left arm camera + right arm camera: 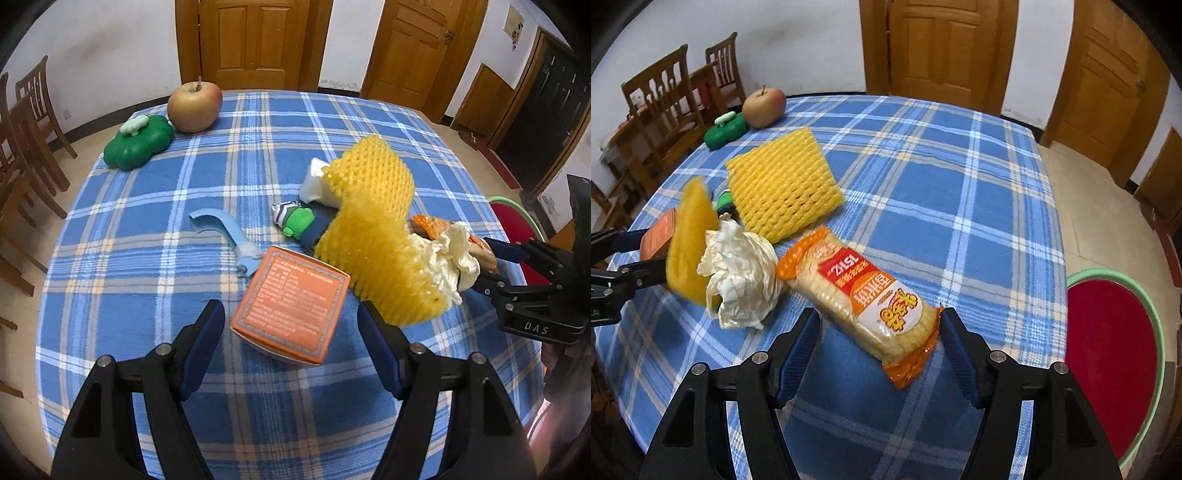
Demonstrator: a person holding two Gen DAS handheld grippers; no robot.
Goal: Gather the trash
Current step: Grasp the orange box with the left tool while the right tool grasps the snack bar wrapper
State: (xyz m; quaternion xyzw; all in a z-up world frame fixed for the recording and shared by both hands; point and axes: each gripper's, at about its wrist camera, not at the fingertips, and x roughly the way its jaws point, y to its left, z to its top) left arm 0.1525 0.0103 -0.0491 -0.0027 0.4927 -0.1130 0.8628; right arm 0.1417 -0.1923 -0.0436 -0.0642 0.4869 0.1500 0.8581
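Observation:
My left gripper (291, 328) is open, its fingers either side of an orange box (290, 308) on the blue plaid table (147, 258). My right gripper (881, 332) is open around the near end of an orange biscuit packet (864, 299). It also shows in the left wrist view (491, 266), at the right. A crumpled white paper (738, 273) lies left of the packet. Two yellow foam nets lie nearby, one flat (783, 184), one (689, 240) beside the box. A torn blue strip (229, 232) and a green-capped wrapper (299, 221) lie beyond the box.
An apple (194, 107) and a green lidded container (138, 142) stand at the far left of the table. A red basin with a green rim (1115, 362) sits on the floor right of the table. Wooden chairs (665, 103) stand at the left, doors behind.

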